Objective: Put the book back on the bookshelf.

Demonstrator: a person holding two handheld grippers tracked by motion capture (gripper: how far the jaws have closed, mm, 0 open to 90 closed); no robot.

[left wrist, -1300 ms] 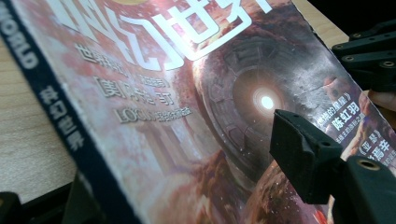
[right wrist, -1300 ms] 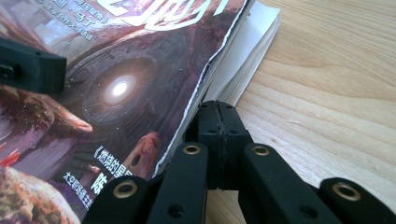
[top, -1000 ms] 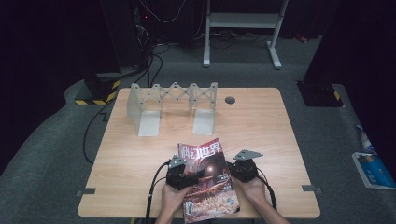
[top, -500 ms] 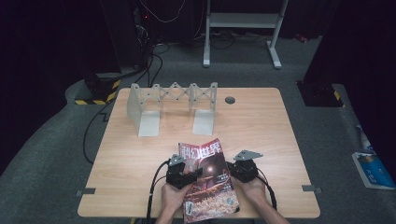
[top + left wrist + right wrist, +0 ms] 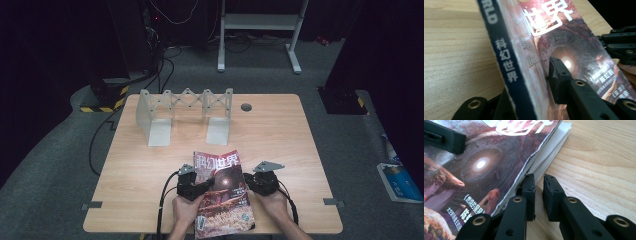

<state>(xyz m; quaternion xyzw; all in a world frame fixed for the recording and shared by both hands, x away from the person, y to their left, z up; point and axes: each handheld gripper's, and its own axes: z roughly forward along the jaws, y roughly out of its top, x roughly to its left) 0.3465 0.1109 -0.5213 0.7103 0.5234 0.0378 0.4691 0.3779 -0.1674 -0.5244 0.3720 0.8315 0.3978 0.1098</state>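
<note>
We take magazine (image 5: 221,192) at near table (image 5: 280,145) edge. Left gripper (image 5: 544,82) jaws, just closing, clamp spine side. Right gripper (image 5: 538,195), just opening, stands narrow and empty beside page edge (cover slightly lifted). Next, we judge: lift with left.

On the wooden table (image 5: 280,140): one magazine (image 5: 222,192), one grey expanding book rack (image 5: 185,112) with two flat feet, two black grippers, left (image 5: 202,186) and right (image 5: 250,182). On the floor, one blue booklet (image 5: 400,182).
</note>
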